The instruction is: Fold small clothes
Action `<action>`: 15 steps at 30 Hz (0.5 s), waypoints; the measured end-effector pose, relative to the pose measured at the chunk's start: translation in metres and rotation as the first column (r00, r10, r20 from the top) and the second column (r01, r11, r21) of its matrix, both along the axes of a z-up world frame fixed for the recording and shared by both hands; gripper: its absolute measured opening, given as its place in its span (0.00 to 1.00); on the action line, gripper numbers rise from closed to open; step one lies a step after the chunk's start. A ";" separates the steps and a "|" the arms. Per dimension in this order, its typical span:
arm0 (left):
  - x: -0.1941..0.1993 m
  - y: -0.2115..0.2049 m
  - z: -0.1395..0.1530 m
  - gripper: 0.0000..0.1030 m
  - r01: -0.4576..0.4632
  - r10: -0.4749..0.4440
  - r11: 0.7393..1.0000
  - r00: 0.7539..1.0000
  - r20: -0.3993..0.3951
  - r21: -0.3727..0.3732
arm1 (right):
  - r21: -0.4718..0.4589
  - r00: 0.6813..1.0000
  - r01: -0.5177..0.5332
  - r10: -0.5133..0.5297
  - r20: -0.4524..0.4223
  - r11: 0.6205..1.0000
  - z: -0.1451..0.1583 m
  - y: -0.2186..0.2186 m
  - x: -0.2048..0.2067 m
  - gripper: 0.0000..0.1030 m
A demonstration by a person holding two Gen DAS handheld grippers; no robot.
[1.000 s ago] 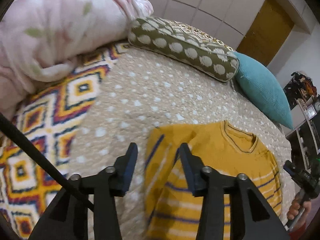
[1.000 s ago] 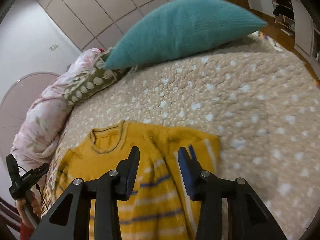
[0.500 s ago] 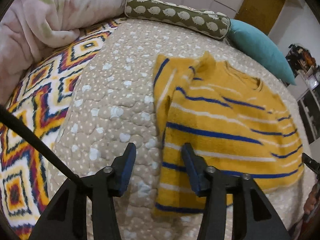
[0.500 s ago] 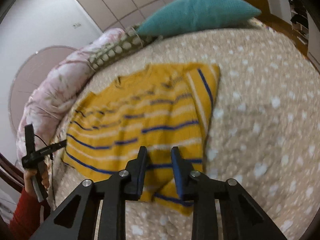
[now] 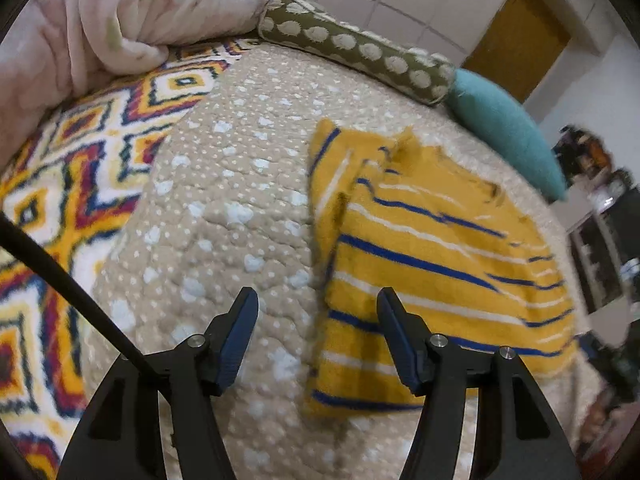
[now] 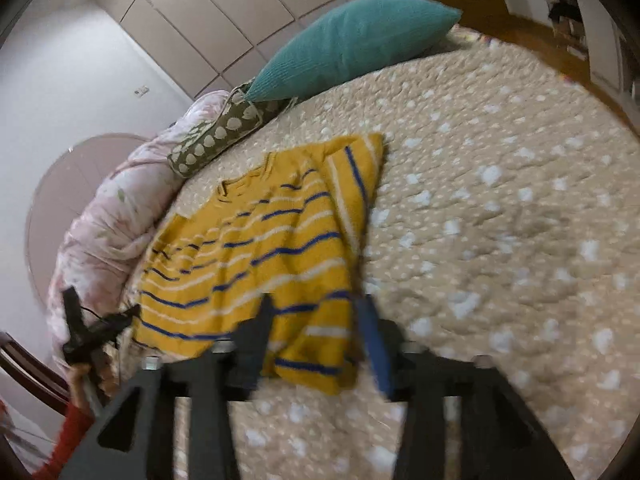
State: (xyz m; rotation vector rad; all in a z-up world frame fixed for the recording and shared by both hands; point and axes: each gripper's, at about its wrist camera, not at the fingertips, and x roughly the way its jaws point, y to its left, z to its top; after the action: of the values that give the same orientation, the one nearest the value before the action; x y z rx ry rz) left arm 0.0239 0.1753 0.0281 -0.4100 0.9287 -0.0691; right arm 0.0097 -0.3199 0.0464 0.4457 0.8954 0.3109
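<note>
The yellow striped sweater (image 5: 440, 264) lies on the beige dotted quilt (image 5: 224, 216), filling the centre right of the left wrist view and the centre left of the right wrist view, and it is now doubled over: a second ago we saw it spread with its neckline toward the pillows, while now its striped lower part covers the chest and a sleeve shows along the side edge. We have let it go. The left gripper (image 5: 316, 320) has just been opening and its jaws stand apart, straddling the sweater's near corner without pressing it; the right gripper (image 6: 316, 316), blurred, pinched down half a second ago and has opened again, its jaws apart over the hem with no cloth clamped. We judge one fold laid, with another probably due. The olive spotted bolster (image 5: 360, 48), teal cushion (image 6: 356, 44) and pink blanket (image 5: 120, 12) lie beyond.
</note>
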 end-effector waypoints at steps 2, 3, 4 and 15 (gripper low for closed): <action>-0.004 -0.003 -0.002 0.65 0.019 -0.019 1.000 1.000 0.006 -0.024 | -0.051 1.000 -0.024 0.024 -0.010 0.998 -0.005 0.003 -0.006 0.55; -0.004 -0.006 -0.005 0.65 0.032 -0.032 0.999 0.999 -0.003 -0.023 | -0.062 0.999 -0.040 0.039 -0.021 0.997 -0.008 0.007 -0.008 0.55; -0.003 -0.010 -0.008 0.65 0.037 -0.037 0.999 0.999 -0.013 -0.008 | -0.066 0.998 -0.064 0.062 -0.034 0.996 -0.014 0.010 -0.010 0.53; -0.005 -0.007 0.009 0.07 0.057 -0.055 0.997 0.998 -0.036 0.047 | -0.015 0.999 0.003 -0.004 -0.054 1.000 -0.019 -0.020 -0.022 0.07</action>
State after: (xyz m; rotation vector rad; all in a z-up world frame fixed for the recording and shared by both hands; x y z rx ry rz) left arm 0.0192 0.1680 0.0373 -0.3414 0.9740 -0.0907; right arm -0.0119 -0.3396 0.0271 0.4437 0.9487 0.2904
